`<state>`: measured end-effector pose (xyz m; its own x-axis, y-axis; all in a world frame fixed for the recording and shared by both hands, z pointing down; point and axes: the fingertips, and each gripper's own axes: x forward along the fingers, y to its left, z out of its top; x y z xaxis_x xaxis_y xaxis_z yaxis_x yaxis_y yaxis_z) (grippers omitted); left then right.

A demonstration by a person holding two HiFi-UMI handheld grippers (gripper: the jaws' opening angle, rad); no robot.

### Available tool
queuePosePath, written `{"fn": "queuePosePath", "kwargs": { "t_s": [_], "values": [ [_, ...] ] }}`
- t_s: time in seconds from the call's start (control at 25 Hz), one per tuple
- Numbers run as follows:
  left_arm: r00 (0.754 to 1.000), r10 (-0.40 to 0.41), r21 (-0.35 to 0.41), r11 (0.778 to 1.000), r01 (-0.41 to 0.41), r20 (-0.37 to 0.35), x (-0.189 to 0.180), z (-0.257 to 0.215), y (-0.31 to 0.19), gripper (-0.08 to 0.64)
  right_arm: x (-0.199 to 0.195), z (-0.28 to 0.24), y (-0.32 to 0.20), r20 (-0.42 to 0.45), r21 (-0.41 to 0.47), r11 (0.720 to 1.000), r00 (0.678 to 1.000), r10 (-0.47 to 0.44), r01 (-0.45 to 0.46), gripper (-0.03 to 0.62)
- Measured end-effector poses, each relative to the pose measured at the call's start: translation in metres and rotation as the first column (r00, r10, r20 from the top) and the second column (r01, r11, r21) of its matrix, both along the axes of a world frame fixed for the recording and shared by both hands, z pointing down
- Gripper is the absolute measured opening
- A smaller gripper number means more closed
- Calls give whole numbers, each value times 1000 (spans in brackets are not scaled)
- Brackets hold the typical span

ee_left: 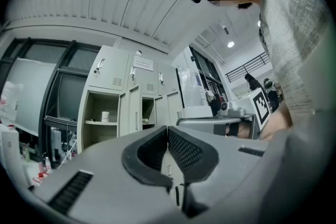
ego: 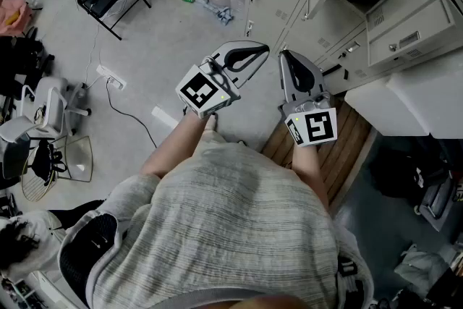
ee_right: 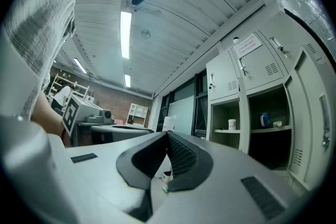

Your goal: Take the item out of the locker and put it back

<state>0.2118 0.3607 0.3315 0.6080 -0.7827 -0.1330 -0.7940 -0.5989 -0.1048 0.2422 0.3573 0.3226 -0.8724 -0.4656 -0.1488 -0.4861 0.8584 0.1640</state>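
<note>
**Near.** Both grippers are held close in front of the person's body, side by side and roughly level.
- The left gripper (ego: 253, 53) has its jaws closed tip to tip, with nothing between them.
- The right gripper (ego: 288, 61) is the same: jaws fully together and empty.

**Middle.** Open floor (ego: 166, 40) lies between the grippers and the target. Neither gripper is near it yet.

**Far.** The lockers (ee_right: 247, 60) stand ahead, at the far right of the scene. Two compartments are open side by side.
- In the left compartment a small white jar (ee_right: 231, 124) stands upright on the shelf (ee_right: 223, 131).
- In the right compartment a blue container (ee_right: 265, 119) sits on its shelf, with a small pale object just beside it that is too small to identify.
- Which of these is the item meant cannot be told.

**Governing relation.**
- In the right gripper view, the open compartments lie to the right of the jaw line and about level with the tips.
- In the left gripper view, the same white jar lies to the left of the jaw line.
- The right gripper is on the locker side and is judged the nearer.
- The jar's long axis is vertical. A level approach with one jaw on each side looks suitable, and the jaws would have to be opened first.
</note>
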Motion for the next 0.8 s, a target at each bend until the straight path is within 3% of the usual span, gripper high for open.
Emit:
{"fn": "queuePosePath", "kwargs": {
  "t_s": [0.12, 0.4, 0.6, 0.8],
  "values": [
    [1000, 12, 16, 1000, -12, 5, 1, 0, 0, 8, -1, 0, -1, 4, -4, 1000, 1000, -2, 2, 25],
    [1000, 0, -37, 999, 1, 4, -14, 8, -6, 9, -19, 8, -5, -6, -23, 999, 999, -33, 33, 25],
    [1000, 10, -39, 999, -10, -18, -32, 13, -31, 9, -42, 14, -21, -13, -35, 996, 997, -79, 78, 26],
    [999, 21, -71, 997, -23, -33, -67, 25, -72, 9, -72, 14, -62, -23, -20, 999, 999, -46, 46, 28]
  ]
}}
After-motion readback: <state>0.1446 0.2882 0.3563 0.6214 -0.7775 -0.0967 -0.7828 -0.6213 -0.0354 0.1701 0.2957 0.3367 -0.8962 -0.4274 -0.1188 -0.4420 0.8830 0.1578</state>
